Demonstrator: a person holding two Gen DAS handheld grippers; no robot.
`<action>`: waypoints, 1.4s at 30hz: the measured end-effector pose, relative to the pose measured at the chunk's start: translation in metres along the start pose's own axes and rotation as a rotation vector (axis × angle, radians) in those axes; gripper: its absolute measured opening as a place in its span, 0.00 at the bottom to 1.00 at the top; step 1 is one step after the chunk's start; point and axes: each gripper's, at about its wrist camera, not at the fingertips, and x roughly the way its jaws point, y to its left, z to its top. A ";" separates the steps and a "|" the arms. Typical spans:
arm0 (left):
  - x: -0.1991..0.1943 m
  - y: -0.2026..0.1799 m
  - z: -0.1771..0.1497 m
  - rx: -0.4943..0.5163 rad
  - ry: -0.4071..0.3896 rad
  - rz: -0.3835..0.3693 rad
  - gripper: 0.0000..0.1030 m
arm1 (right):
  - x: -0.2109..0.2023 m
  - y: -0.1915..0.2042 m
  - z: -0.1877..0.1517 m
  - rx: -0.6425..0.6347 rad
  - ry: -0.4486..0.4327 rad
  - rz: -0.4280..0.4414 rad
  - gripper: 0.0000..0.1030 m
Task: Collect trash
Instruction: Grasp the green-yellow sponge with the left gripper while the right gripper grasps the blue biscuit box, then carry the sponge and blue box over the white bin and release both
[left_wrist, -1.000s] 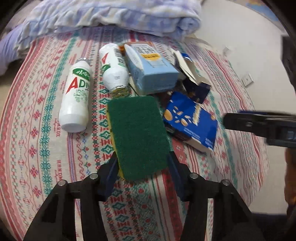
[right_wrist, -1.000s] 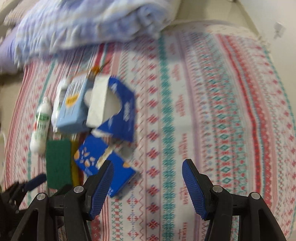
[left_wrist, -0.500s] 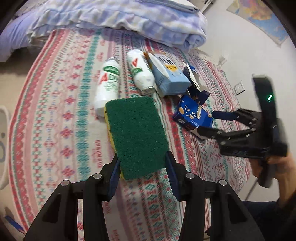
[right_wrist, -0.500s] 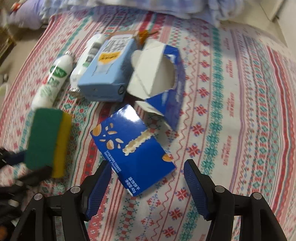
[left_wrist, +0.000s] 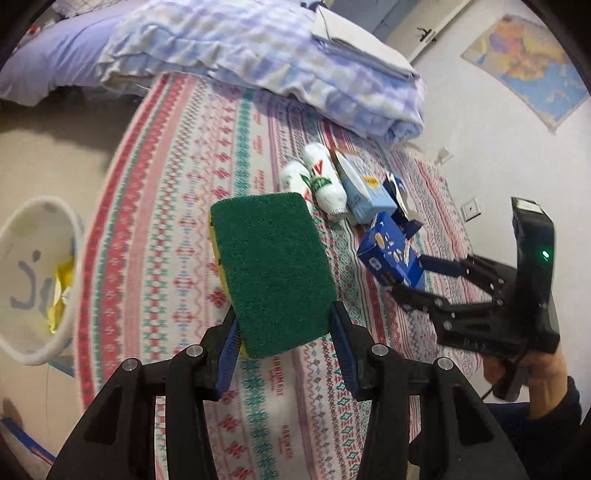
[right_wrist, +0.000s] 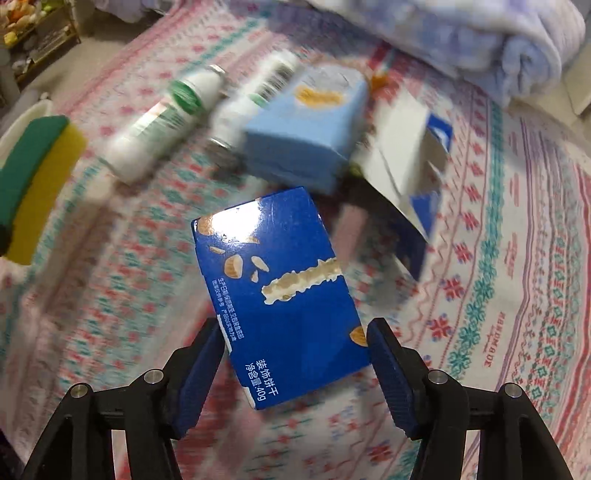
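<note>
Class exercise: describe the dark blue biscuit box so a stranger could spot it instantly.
Start at the patterned bedspread and find the litter cluster below the folded blanket. Nearest the right tongs, between their open tips, lies the dark blue biscuit box. Unlike the pale blue carton behind it, it shows almonds and white Chinese lettering.

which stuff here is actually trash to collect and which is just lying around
Part of the job:
- green sponge, held in left claw
- dark blue biscuit box, between right claw fingers
- two white bottles
- light blue carton
- torn blue box
- white bin

Just lying about:
- folded blanket
- wall map
</note>
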 end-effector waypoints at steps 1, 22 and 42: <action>-0.005 0.005 0.000 -0.008 -0.006 0.001 0.47 | -0.007 0.008 0.002 0.013 -0.013 0.011 0.66; -0.034 0.076 0.005 -0.104 -0.087 0.208 0.47 | -0.030 0.129 0.060 0.117 -0.065 0.176 0.66; -0.070 0.168 0.021 -0.283 -0.147 0.297 0.47 | -0.004 0.189 0.109 0.094 -0.035 0.272 0.66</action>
